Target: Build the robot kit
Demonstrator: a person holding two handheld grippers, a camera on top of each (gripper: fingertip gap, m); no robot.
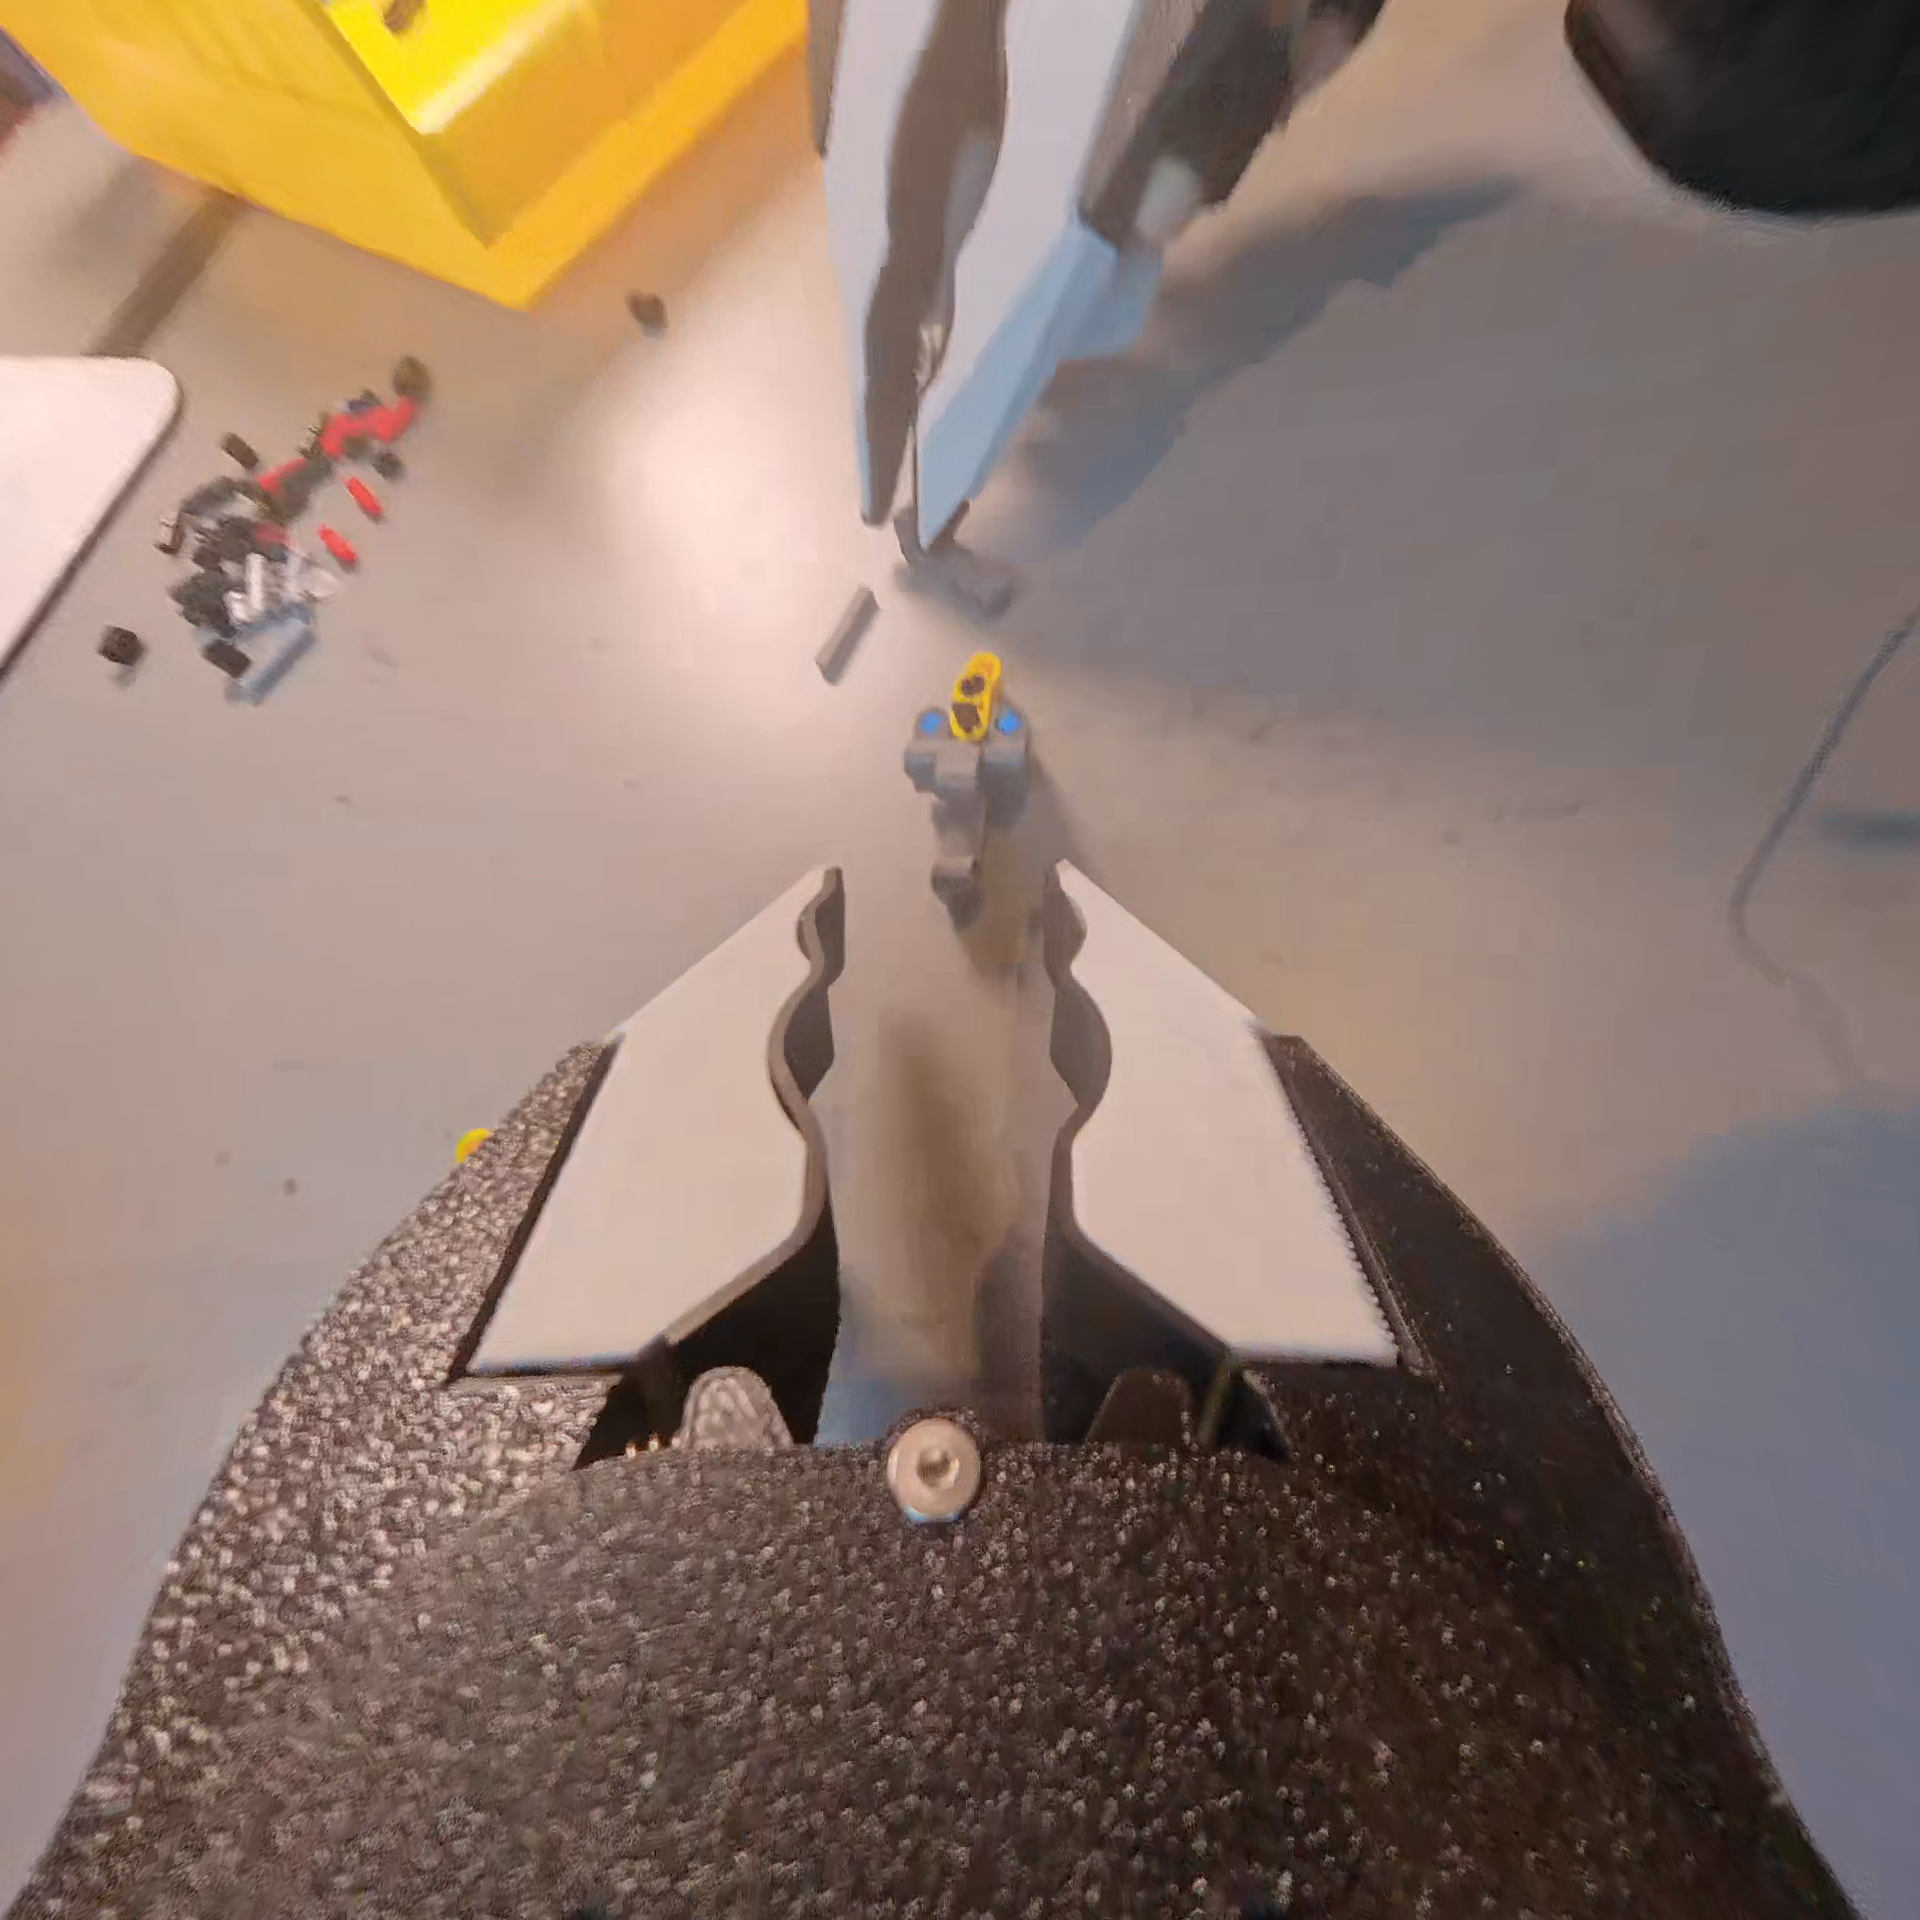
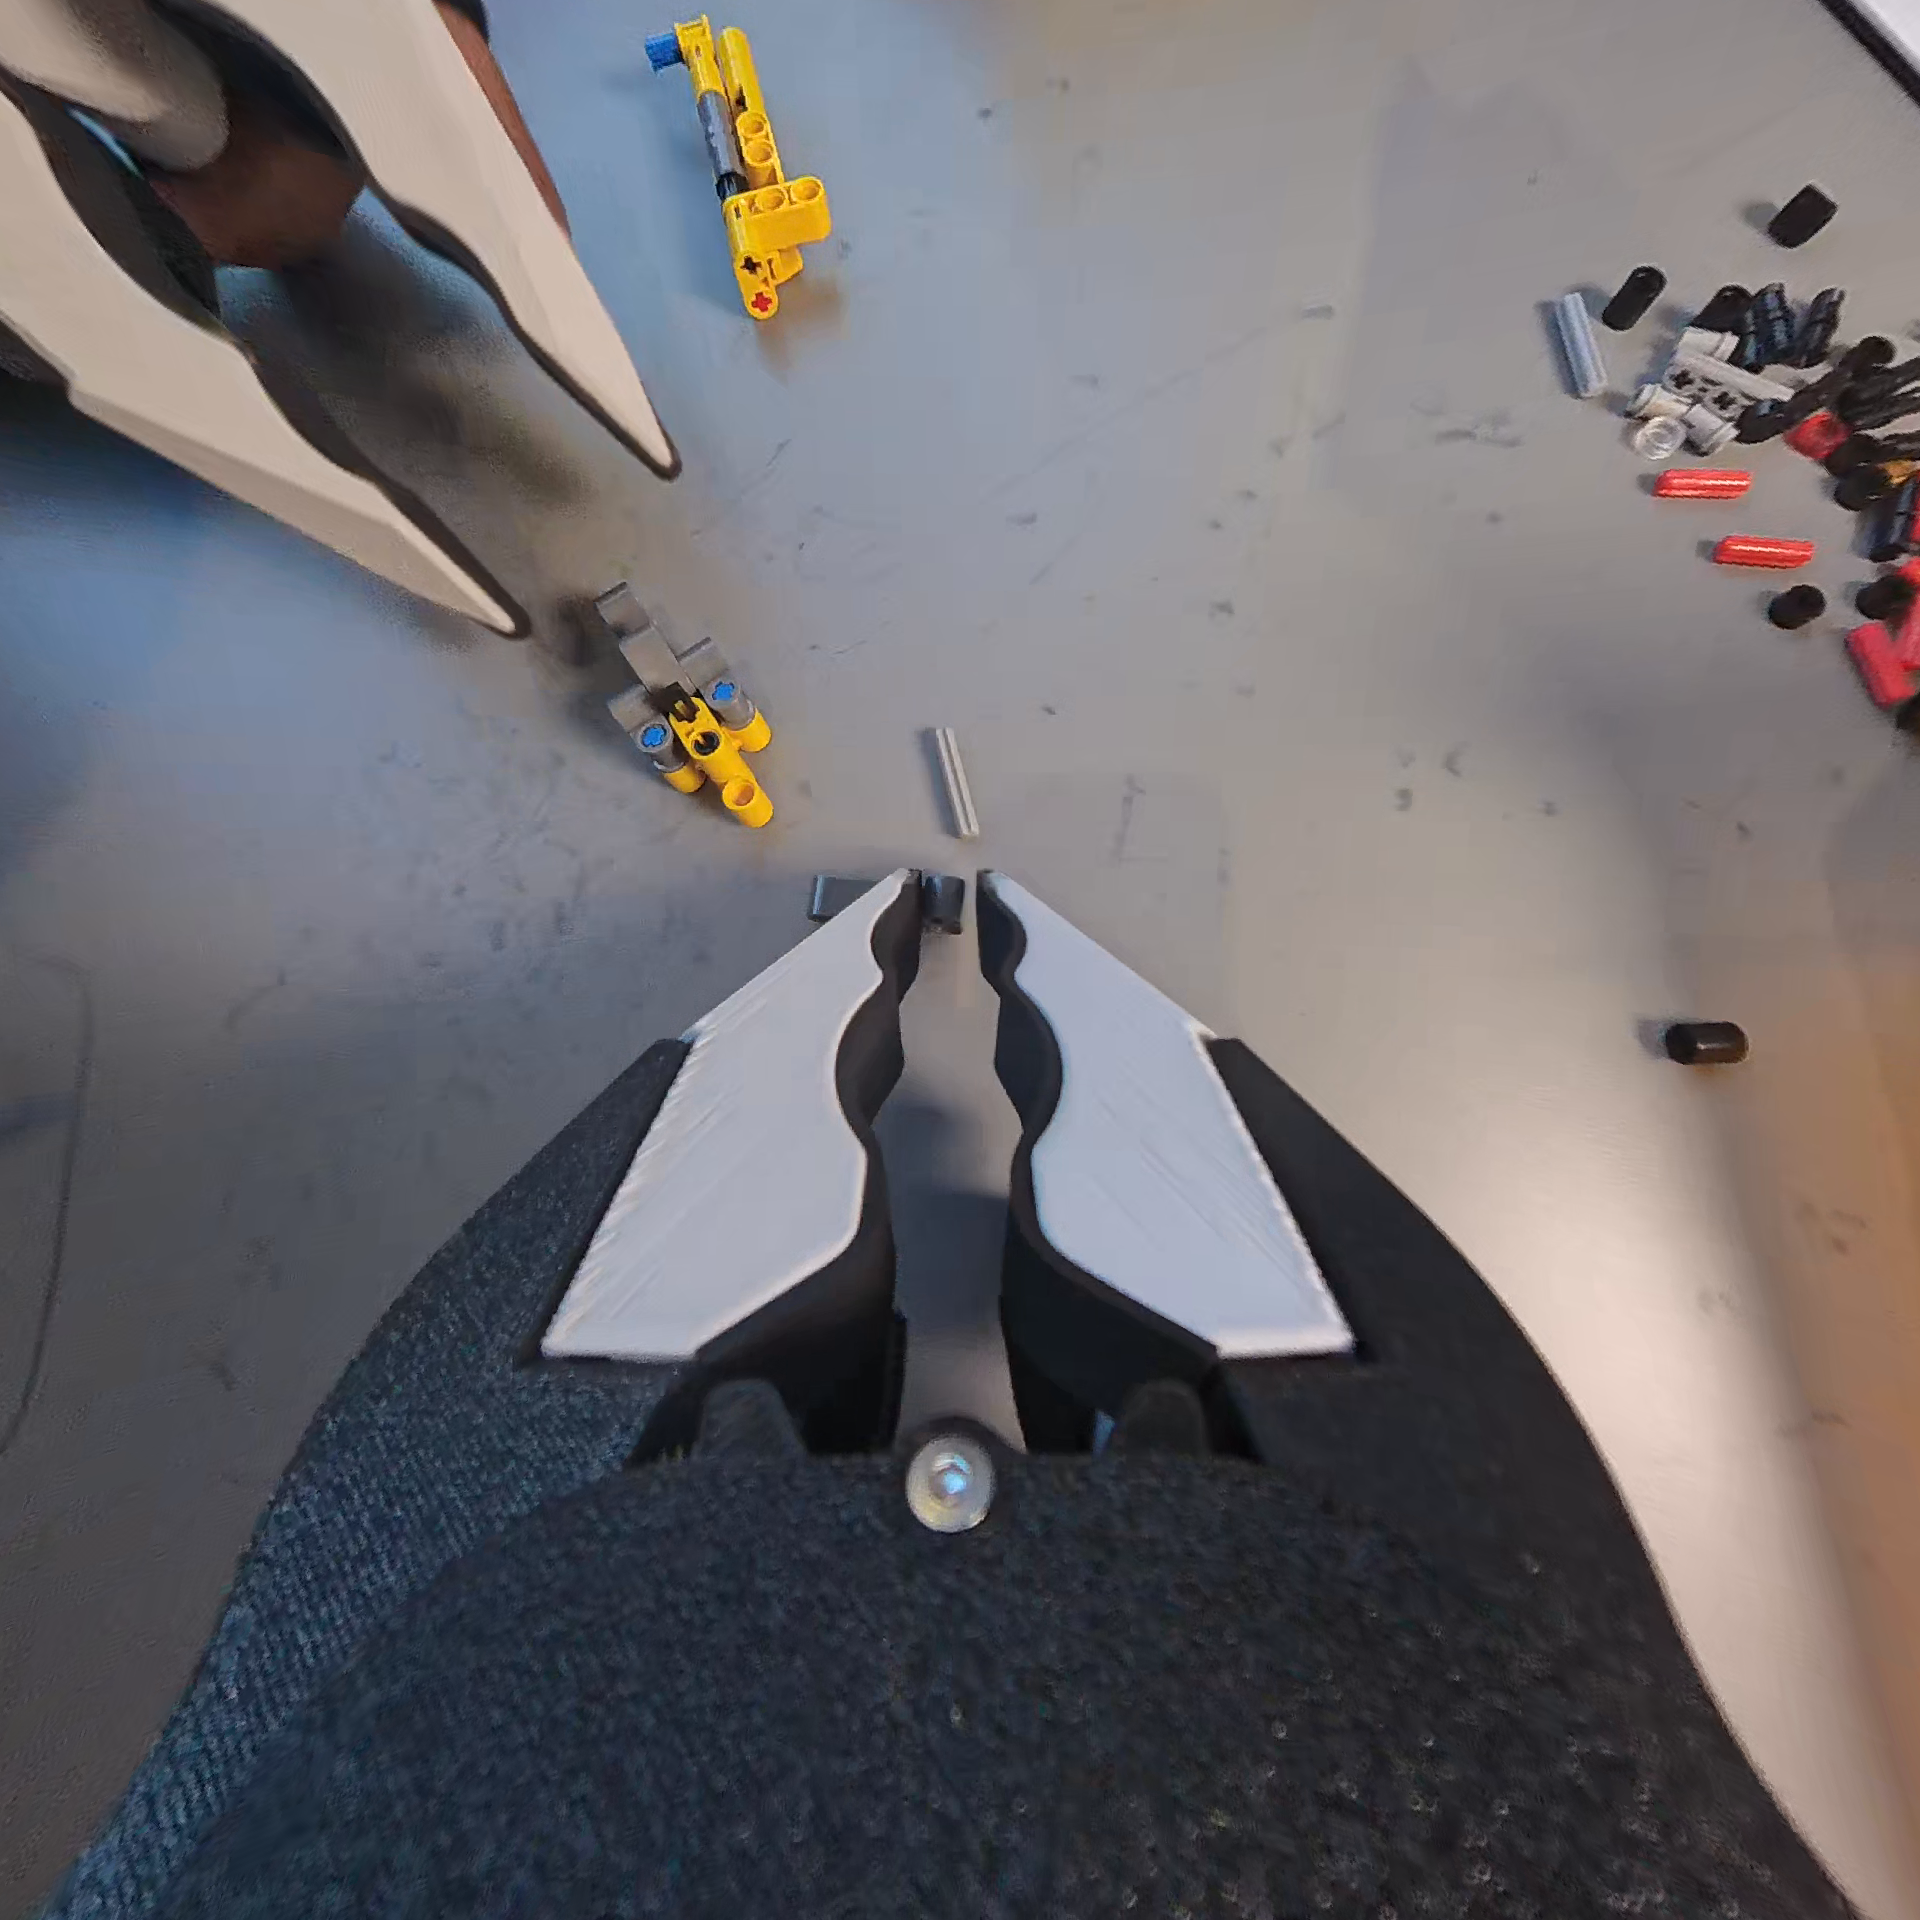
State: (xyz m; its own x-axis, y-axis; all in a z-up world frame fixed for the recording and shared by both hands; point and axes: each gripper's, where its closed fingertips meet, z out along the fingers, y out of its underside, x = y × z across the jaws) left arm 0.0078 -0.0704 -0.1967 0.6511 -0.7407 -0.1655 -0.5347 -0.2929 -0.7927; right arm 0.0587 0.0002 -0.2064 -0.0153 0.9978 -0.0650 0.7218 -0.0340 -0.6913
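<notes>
presently catalogued: right gripper (image 2: 948, 883), jaws nearly together around a small dark connector (image 2: 943, 900), tip low on the table (image 2: 1299, 727); contact on both sides cannot be told. left gripper (image 1: 943, 883), jaws apart, nothing held, is aimed at a grey-and-yellow assembly (image 1: 966, 758) just ahead. grey axle (image 2: 952, 781) lies beside. loose parts (image 2: 1787, 416) are heaped apart, a yellow box (image 1: 416, 135) beyond. surface grey, scuffed.

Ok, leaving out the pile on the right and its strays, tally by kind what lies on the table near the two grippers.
Yellow assembly: 1
Grey-and-yellow assembly: 1
Light grey axle: 1
Dark grey pieces at the right gripper tips: 2, the second just left of a finger
Total: 5
</notes>
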